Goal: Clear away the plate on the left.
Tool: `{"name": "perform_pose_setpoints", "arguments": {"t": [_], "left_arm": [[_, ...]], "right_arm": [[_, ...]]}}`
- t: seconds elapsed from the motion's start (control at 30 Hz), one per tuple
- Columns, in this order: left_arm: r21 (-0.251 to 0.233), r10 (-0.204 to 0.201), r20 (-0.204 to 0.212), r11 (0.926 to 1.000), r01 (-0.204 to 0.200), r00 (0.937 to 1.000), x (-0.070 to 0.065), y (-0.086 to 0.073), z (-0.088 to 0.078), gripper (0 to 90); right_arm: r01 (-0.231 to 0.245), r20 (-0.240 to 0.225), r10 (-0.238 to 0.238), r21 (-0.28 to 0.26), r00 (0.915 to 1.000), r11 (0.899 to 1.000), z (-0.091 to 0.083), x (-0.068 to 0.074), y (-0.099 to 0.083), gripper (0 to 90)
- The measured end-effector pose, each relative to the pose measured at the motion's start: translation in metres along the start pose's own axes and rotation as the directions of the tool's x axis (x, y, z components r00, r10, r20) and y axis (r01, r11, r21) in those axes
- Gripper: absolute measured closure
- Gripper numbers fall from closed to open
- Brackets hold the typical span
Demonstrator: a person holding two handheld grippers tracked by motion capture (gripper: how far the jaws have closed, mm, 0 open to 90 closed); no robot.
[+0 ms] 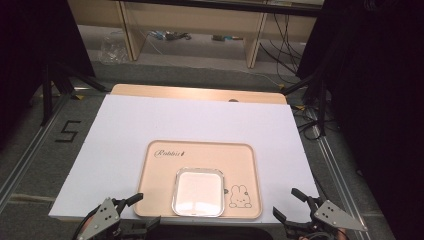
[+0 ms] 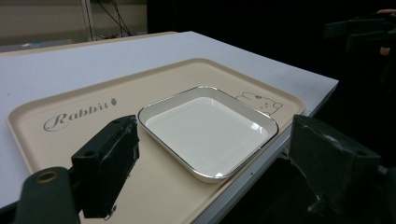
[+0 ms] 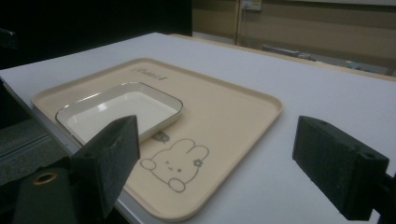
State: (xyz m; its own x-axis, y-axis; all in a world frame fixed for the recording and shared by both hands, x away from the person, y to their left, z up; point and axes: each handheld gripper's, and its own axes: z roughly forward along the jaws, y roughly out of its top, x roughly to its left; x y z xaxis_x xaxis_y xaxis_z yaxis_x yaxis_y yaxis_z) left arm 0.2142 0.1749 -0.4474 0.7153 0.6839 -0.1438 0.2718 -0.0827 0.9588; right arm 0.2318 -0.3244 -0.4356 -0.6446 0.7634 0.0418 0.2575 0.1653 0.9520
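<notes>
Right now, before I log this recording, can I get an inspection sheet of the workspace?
Surface: white board on a wooden table.
Job's things: square white dish lying on the beige rabbit tray, near its front edge.
Clutter: nothing seen.
Grippers: left gripper and right gripper at the front corners, jaws open, holding nothing.
Cables: loose ones on the floor behind the table.
Surroundings: wooden shelving, a tripod, floor marking 5.

A white-topped rectangular bench (image 1: pixel 150 125) fills mid-frame on grey carpet floor (image 1: pixel 200 50). Pale wooden shelving (image 1: pixel 192 20) runs across the top; black curtains (image 1: pixel 380 100) darken both sides. A black "5" (image 1: pixel 67 131) marks the floor at left.
</notes>
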Motion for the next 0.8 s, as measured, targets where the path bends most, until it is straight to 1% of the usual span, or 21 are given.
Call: {"name": "perform_pose_setpoints", "arguments": {"t": [0.03, 0.07, 0.1, 0.13, 0.2, 0.23, 0.27, 0.3, 0.33, 0.37, 0.4, 0.43, 0.47, 0.5, 0.53, 0.57, 0.63, 0.67, 0.73, 0.77, 0.8], "left_arm": [[0.001, -0.001, -0.006, 1.0000, 0.001, 1.0000, -0.0015, 0.0000, -0.0019, 15.7], [-0.012, 0.002, 0.005, 0.9999, -0.002, 1.0000, -0.0020, -0.0008, -0.0019, 15.6], [0.003, 0.014, -0.002, 0.9999, -0.014, 0.9999, -0.0032, -0.0006, -0.0039, 15.6], [0.002, 0.041, 0.011, 0.9991, -0.041, 0.9991, -0.0028, -0.0005, -0.0042, 15.6], [-0.008, 0.027, 0.018, 0.9996, -0.026, 0.9995, -0.0054, -0.0012, -0.0045, 15.6], [0.006, 0.026, 0.013, 0.9996, -0.026, 0.9996, -0.0062, -0.0011, -0.0060, 15.6], [0.004, 0.026, 0.013, 0.9997, -0.026, 0.9996, -0.0064, -0.0013, -0.0063, 15.6], [0.003, 0.062, 0.024, 0.9980, -0.062, 0.9978, -0.0040, -0.0004, -0.0063, 15.6], [0.000, 0.055, 0.019, 0.9985, -0.055, 0.9983, -0.0039, -0.0003, -0.0064, 15.6], [0.000, 0.051, 0.015, 0.9987, -0.051, 0.9986, -0.0034, -0.0002, -0.0064, 15.6], [0.003, 0.030, 0.000, 0.9996, -0.030, 0.9996, -0.0038, -0.0008, -0.0067, 15.6], [0.006, 0.059, 0.003, 0.9982, -0.059, 0.9982, -0.0011, -0.0004, -0.0067, 15.6], [0.008, 0.036, -0.014, 0.9993, -0.036, 0.9992, -0.0019, -0.0013, -0.0070, 15.6], [0.002, 0.054, -0.013, 0.9985, -0.054, 0.9984, -0.0001, -0.0015, -0.0064, 15.7], [0.015, 0.072, -0.022, 0.9973, -0.072, 0.9972, 0.0008, -0.0008, -0.0073, 15.7], [0.015, 0.065, -0.026, 0.9978, -0.064, 0.9976, 0.0008, -0.0009, -0.0074, 15.7], [0.015, 0.046, -0.028, 0.9988, -0.046, 0.9985, 0.0001, -0.0012, -0.0071, 15.7], [0.017, 0.053, -0.025, 0.9985, -0.052, 0.9983, 0.0004, -0.0011, -0.0070, 15.7], [0.018, 0.048, -0.024, 0.9987, -0.047, 0.9986, 0.0002, -0.0012, -0.0067, 15.7], [0.018, 0.057, -0.024, 0.9982, -0.057, 0.9981, 0.0010, -0.0009, -0.0069, 15.7], [0.015, 0.052, -0.023, 0.9986, -0.052, 0.9984, 0.0010, -0.0010, -0.0071, 15.7]], "right_arm": [[0.028, 0.016, -0.028, -0.003, 0.9995, 1.000, -0.0007, -0.0015, 0.0004, 15.6], [0.028, 0.013, -0.028, 0.003, 0.9995, 1.000, -0.0012, -0.0015, 0.0006, 15.6], [0.027, 0.011, -0.027, 0.002, 0.9996, 1.000, -0.0011, -0.0014, 0.0006, 15.6], [0.028, 0.017, -0.028, 0.004, 0.9995, 1.000, -0.0011, -0.0012, 0.0005, 15.6], [0.017, 0.017, -0.017, 0.007, 0.9997, 1.000, -0.0013, -0.0001, 0.0002, 15.6], [0.016, 0.019, -0.016, 0.009, 0.9997, 1.000, -0.0015, 0.0001, 0.0003, 15.6], [0.017, 0.019, -0.017, 0.008, 0.9997, 1.000, -0.0014, 0.0000, 0.0003, 15.6], [0.016, 0.019, -0.017, 0.007, 0.9997, 1.000, -0.0015, 0.0000, 0.0003, 15.7], [0.029, 0.017, -0.029, 0.006, 0.9994, 1.000, -0.0013, -0.0012, 0.0004, 15.6], [0.029, 0.018, -0.029, 0.007, 0.9994, 1.000, -0.0012, -0.0013, 0.0003, 15.6], [0.028, 0.019, -0.028, 0.001, 0.9994, 1.000, -0.0009, -0.0013, 0.0001, 15.6], [0.026, 0.020, -0.026, 0.011, 0.9995, 1.000, -0.0017, -0.0010, 0.0004, 15.6], [0.018, 0.019, -0.018, 0.008, 0.9997, 1.000, -0.0015, -0.0002, 0.0003, 15.7], [0.018, 0.018, -0.018, 0.008, 0.9997, 1.000, -0.0016, -0.0001, 0.0003, 15.7], [0.018, 0.019, -0.018, 0.009, 0.9997, 1.000, -0.0015, -0.0001, 0.0003, 15.7], [0.032, 0.016, -0.032, 0.007, 0.9994, 0.999, -0.0012, -0.0011, 0.0004, 15.7], [0.035, 0.018, -0.035, 0.011, 0.9992, 0.999, -0.0015, -0.0010, 0.0006, 15.7], [0.034, 0.018, -0.034, 0.011, 0.9993, 0.999, -0.0015, -0.0009, 0.0006, 15.7], [0.033, 0.015, -0.033, 0.005, 0.9993, 0.999, -0.0012, -0.0010, 0.0005, 15.7], [0.020, 0.017, -0.020, 0.008, 0.9997, 1.000, -0.0015, -0.0002, 0.0003, 15.7], [0.031, 0.017, -0.031, 0.007, 0.9994, 0.999, -0.0013, -0.0012, 0.0005, 15.7]]}}
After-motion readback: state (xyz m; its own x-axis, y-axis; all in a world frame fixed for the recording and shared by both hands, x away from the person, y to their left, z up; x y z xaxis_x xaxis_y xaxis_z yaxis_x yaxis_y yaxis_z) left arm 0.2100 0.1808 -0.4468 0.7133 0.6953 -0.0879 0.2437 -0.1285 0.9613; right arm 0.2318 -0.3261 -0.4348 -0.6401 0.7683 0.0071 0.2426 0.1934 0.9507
